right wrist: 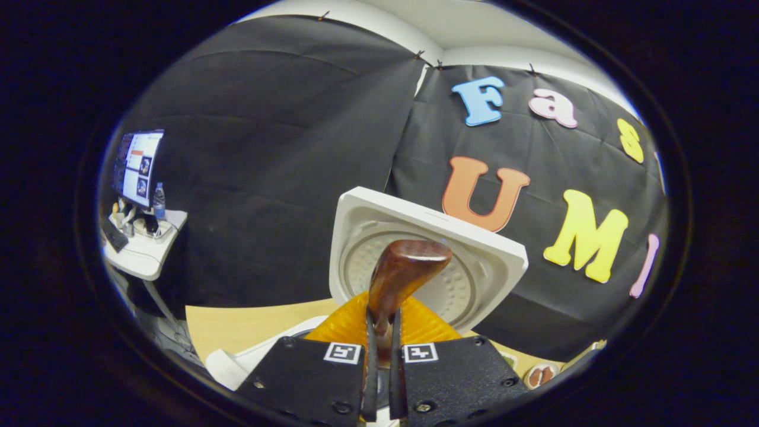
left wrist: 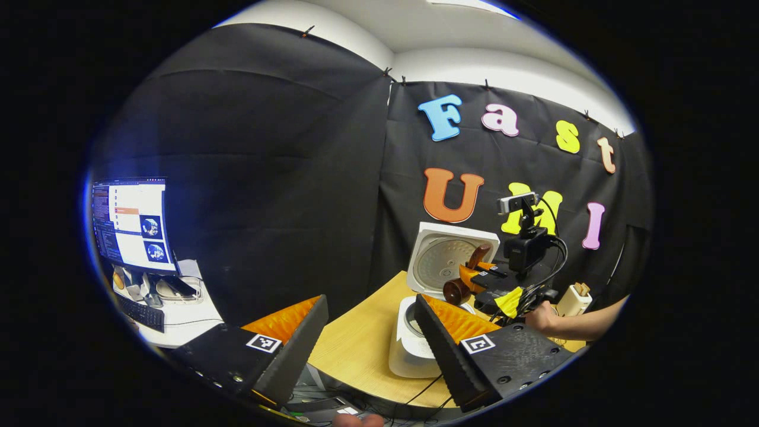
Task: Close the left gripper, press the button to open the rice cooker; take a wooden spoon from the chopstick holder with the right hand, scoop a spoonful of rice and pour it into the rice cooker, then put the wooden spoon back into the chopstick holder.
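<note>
A: Start at the right gripper [right wrist: 379,332]. What is it doing?

B: Its 2 fingers are pressed together on the handle of the wooden spoon [right wrist: 403,270], which stands up between them in the right gripper view. Behind the spoon is the raised lid [right wrist: 486,252] of the rice cooker, so the spoon sits right over the cooker.

A: How will that spoon handle?

B: I judge it light and stiff, with a smooth, polished finish that could twist in a pinch grip. The hold looks low on the handle; loaded with rice, the bowl end would want to tip, so a firm clamp on the narrow part matters. The rice itself is loose and would spill with any tilt.

A: And the left gripper [left wrist: 370,332]?

B: Its fingers stand apart, holding nothing, and it hangs above the near edge of the wooden table [left wrist: 356,350].

A: What does the left gripper view give that the other does not?

B: It shows the right gripper from outside, with the spoon's bowl [left wrist: 456,290] turned down in front of the lid, just above the cooker's body [left wrist: 409,356] and its open pot. It also shows the hand [left wrist: 542,317] holding that gripper and a pale holder [left wrist: 574,299] beyond it, probably the chopstick holder. Whether rice is in the spoon I cannot tell.

A: And the right gripper view?

B: The grip itself, close up.
</note>
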Demonstrator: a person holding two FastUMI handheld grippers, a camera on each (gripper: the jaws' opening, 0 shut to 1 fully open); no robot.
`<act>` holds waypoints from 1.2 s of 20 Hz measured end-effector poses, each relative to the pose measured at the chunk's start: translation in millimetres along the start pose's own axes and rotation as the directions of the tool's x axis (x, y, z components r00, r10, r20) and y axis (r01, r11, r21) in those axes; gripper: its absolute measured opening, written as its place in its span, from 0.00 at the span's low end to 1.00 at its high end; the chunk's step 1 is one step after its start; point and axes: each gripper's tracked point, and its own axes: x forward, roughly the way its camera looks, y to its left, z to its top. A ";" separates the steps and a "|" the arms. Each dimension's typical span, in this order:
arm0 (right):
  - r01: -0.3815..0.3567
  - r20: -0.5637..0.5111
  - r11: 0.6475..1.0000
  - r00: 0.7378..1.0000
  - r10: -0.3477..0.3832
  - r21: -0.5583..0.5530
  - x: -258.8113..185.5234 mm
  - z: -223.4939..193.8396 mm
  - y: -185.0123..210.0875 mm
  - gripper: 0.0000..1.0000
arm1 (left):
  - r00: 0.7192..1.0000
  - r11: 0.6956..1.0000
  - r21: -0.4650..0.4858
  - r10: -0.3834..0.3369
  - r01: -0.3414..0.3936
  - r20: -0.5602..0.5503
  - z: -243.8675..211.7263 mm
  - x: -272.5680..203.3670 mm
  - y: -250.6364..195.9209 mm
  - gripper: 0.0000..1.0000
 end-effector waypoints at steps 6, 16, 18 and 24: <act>0.001 0.058 0.976 0.998 -0.014 0.217 -55.5 37.6 -39.5 0.13 | 0.997 0.997 0.009 -0.074 0.074 -0.006 -1.4 -4.1 -36.1 0.94; 0.170 0.052 0.877 0.975 -0.215 0.449 -201.8 27.4 -190.8 0.13 | 0.966 0.964 0.058 -0.258 0.259 -0.018 -9.6 -9.7 -134.0 0.94; 0.255 0.017 0.845 0.954 -0.298 0.470 -232.7 7.4 -231.3 0.13 | 0.955 0.953 0.063 -0.297 0.298 -0.016 -9.7 -10.7 -153.1 0.94; 0.481 -0.128 0.697 0.860 -0.495 0.533 -324.7 -68.9 -330.2 0.13 | 0.927 0.926 0.048 -0.371 0.373 -0.046 -17.3 -3.1 -202.5 0.94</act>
